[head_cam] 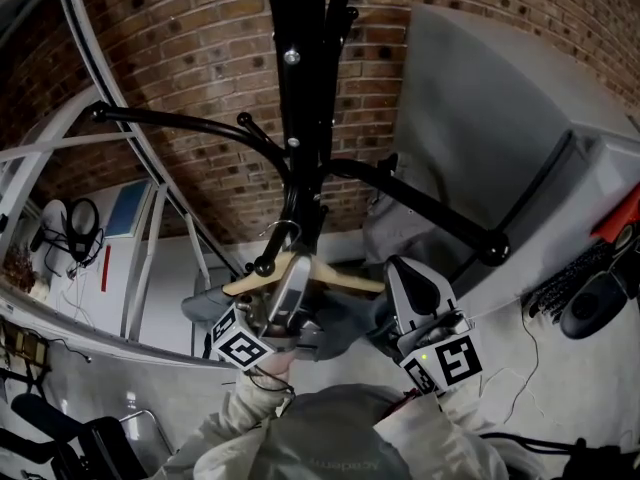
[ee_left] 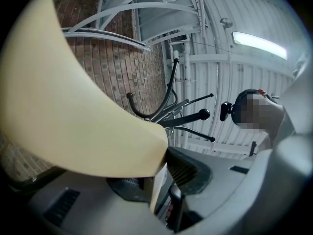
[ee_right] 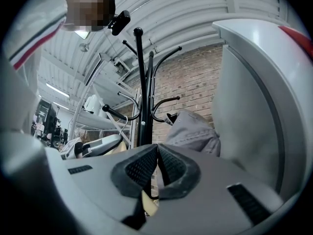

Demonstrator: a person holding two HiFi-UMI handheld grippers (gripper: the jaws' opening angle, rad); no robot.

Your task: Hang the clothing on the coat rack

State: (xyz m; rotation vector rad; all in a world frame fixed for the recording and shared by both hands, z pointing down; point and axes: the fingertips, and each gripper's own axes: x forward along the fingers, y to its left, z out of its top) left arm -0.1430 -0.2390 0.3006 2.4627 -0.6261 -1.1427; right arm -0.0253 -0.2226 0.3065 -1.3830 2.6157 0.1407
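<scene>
The left gripper (head_cam: 292,280) is clenched on the wooden hanger (head_cam: 335,276). The hanger's wire hook (head_cam: 282,230) sits just above this gripper, beside a ball-tipped prong (head_cam: 263,266) of the coat rack (head_cam: 300,88). The grey clothing (head_cam: 345,328) droops below, between the 2 grippers. To finish well, raise the hook over the prong's tip, then lower it into the curve before letting go. The right gripper (head_cam: 402,276), its jaws pressed together, sits by the hanger's other end. Both forearms reach upward, close together.

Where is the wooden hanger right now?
In the head view, centre-left: the wooden hanger is clamped in the left gripper, right by the black coat rack pole.
</scene>
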